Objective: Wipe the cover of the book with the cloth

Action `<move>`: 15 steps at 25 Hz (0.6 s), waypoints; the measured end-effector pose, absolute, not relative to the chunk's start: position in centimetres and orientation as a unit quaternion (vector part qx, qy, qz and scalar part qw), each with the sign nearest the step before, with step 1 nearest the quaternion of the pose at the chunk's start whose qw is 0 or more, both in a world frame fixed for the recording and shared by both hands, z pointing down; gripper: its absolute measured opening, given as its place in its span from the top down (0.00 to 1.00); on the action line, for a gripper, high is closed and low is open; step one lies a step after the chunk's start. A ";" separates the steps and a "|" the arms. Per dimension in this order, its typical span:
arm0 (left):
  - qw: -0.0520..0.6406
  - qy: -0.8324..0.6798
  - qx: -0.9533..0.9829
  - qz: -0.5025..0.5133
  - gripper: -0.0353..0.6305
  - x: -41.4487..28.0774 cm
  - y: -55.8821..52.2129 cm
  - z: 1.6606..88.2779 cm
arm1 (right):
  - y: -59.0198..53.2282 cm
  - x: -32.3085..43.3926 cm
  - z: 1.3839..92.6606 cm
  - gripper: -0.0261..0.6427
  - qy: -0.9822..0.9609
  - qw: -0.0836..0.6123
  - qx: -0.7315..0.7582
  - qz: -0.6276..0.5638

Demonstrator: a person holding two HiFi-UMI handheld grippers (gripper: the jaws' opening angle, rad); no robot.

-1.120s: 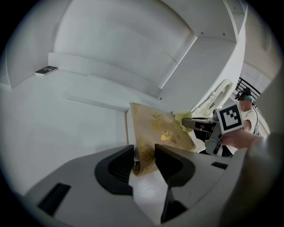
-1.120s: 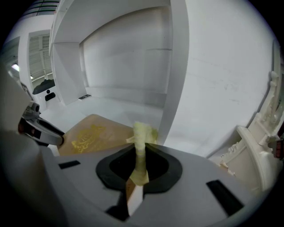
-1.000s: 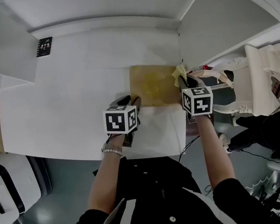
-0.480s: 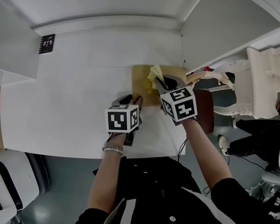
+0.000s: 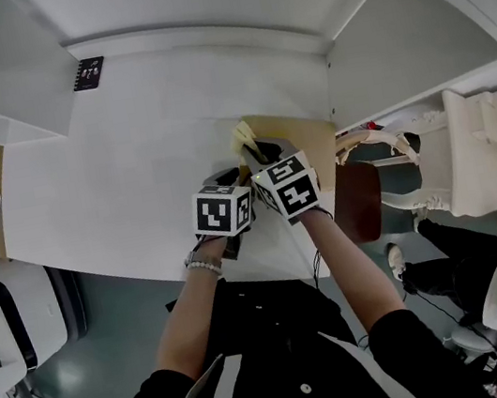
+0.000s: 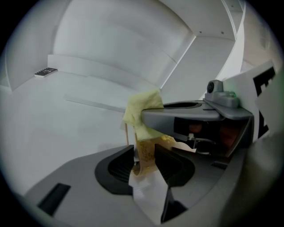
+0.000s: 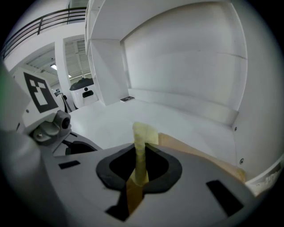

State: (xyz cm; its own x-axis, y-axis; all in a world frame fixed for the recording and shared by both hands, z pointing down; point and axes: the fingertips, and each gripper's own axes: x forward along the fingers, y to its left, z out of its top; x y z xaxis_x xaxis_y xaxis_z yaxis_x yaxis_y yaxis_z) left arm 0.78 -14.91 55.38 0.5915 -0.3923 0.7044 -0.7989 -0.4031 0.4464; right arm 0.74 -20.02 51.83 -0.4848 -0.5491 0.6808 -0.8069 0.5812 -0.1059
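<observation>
Where left tool (image 6: 144, 160) clamps book (image 5: 312, 140), right tool (image 7: 140, 166) holds cloth (image 7: 143, 134) alongside.

Left of the book (image 5: 312, 139) the white table (image 5: 110, 170) lies wide and bare, with only a small black card (image 5: 89, 73) at its far left corner. A side wall (image 5: 393, 44) stands just beside the book's right edge, and a back wall (image 5: 196, 7) closes the far side. At the book's near left corner the left gripper (image 5: 234, 179), clamped on it, and the right gripper (image 5: 261, 151) leave almost no gap between them.
</observation>
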 end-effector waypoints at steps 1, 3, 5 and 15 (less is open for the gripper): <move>0.399 -0.373 0.798 0.255 0.73 0.8 -14.9 55.4 | -20.0 0.5 52.1 0.91 -0.836 0.308 0.403 0.212; 0.399 -0.373 0.798 0.254 0.73 0.7 -14.9 55.4 | -20.0 0.3 52.5 0.91 -0.835 0.315 0.399 0.211; 0.399 -0.373 0.798 0.254 0.73 0.7 -14.9 55.3 | -19.9 0.2 52.8 0.91 -0.833 0.319 0.400 0.210; 0.400 -0.373 0.798 0.253 0.73 0.7 -15.0 55.4 | -19.9 2.4 52.9 0.91 -0.825 0.315 0.419 0.211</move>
